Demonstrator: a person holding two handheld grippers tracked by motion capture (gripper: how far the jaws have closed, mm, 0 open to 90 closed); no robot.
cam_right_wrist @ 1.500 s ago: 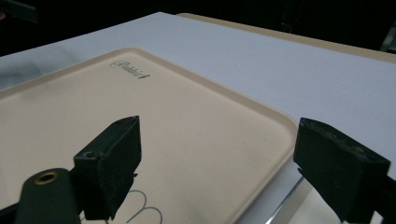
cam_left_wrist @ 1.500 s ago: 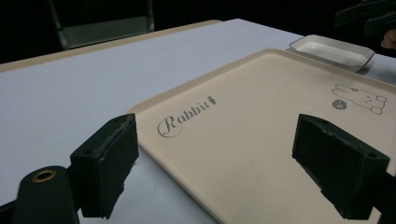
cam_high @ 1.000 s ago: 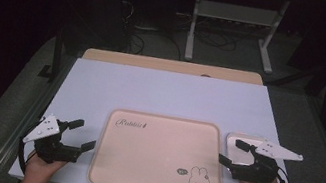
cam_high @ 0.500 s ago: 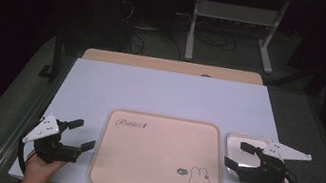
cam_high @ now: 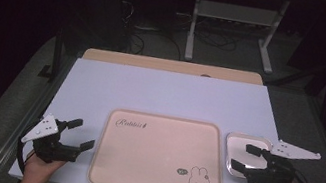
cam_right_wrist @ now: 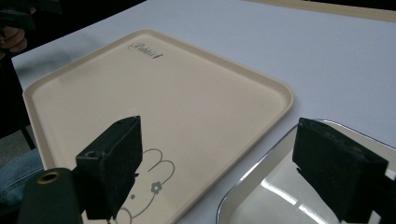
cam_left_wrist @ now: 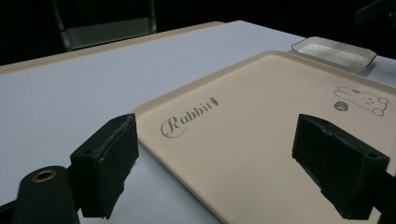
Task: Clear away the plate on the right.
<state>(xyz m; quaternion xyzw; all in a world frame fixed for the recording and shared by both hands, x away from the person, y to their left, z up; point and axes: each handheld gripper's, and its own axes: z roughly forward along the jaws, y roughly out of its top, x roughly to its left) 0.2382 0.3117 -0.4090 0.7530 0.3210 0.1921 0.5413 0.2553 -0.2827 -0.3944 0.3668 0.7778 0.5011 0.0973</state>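
Note:
A beige tray (cam_high: 158,167) printed with "Rabbit" and a small rabbit drawing lies empty at the table's near middle. Just right of it sits a small square metal dish (cam_high: 237,144), also empty. My left gripper (cam_high: 81,133) is held open beside the tray's left edge, jaws pointing at the tray. My right gripper (cam_high: 243,157) is open over the dish, jaws facing the tray. In the left gripper view the open left gripper (cam_left_wrist: 224,163) frames the tray (cam_left_wrist: 261,126), with the dish (cam_left_wrist: 334,51) far off. In the right gripper view the right gripper (cam_right_wrist: 226,168) spans the tray (cam_right_wrist: 154,102) edge and the dish (cam_right_wrist: 280,196).
The white tabletop (cam_high: 171,93) stretches bare behind the tray, ending at a wooden strip (cam_high: 170,65) along the far edge. Beyond it the dark floor holds a metal stand (cam_high: 235,18) and cables.
My right gripper has drifted slightly to the right over the dish. The left gripper, tray and dish have stayed where they were.

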